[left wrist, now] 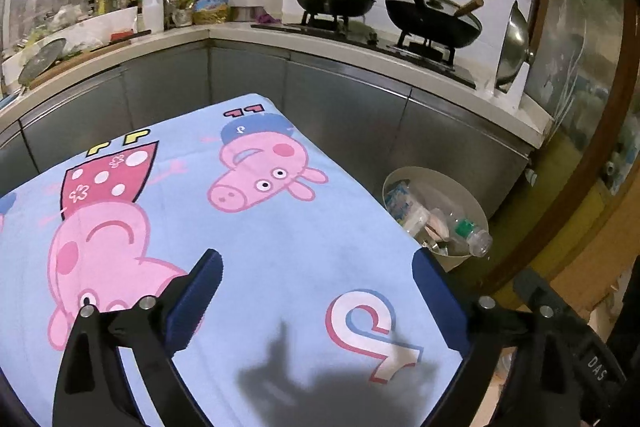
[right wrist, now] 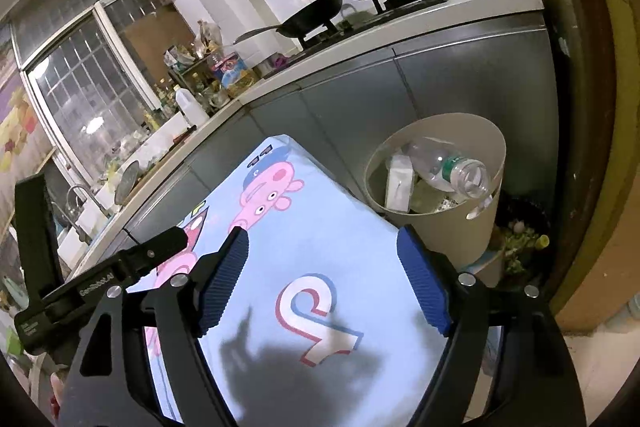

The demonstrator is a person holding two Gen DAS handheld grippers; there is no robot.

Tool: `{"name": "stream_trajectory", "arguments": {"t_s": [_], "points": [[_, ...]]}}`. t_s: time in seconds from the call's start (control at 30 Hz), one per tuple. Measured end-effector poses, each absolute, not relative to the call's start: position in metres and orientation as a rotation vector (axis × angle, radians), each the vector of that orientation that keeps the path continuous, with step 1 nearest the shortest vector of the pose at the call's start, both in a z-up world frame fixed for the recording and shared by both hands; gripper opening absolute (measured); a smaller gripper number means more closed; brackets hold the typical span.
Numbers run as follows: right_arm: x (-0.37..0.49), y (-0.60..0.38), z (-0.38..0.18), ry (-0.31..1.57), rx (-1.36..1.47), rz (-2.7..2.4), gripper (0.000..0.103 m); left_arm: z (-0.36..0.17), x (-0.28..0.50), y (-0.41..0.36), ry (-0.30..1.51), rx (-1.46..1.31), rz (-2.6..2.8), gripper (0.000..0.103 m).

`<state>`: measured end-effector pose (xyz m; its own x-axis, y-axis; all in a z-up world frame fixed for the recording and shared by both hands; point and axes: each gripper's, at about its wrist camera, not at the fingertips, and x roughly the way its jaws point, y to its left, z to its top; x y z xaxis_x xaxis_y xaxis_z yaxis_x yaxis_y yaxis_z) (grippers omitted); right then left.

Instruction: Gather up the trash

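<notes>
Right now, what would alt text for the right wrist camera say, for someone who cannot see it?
A beige trash bin holding a clear plastic bottle and a white carton stands on the floor beside a table under a blue cartoon-pig cloth. The right gripper hangs open and empty above the cloth, kitchen counter and woks behind.

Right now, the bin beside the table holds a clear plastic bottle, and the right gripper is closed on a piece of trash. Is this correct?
Not quite. The right gripper is open and nothing is between its fingers, as the right wrist view shows. The rest holds: the bin beside the table does hold a clear plastic bottle.
</notes>
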<state>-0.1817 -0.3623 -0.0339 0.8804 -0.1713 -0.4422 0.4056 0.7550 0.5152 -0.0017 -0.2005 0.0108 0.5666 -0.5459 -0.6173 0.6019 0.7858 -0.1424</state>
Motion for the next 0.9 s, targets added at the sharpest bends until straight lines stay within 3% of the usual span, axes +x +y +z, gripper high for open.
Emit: {"name": "stream_trajectory", "arguments": {"t_s": [0.33,0.57,0.9], "points": [[-0.188,-0.359,-0.028,0.368,0.643,-0.347,0.084,0.015,-0.011,-0.194,0.692,0.104,-0.661,0.099],[-0.186,-0.364,-0.031,0.408,0.674,-0.42,0.096,0.016,-0.018,-0.195,0.686,0.152,-0.637,0.099],[-0.179,-0.36,-0.034,0.424,0.673,-0.43,0.097,0.023,-0.009,-0.182,0.684,0.135,-0.575,0.099]]}}
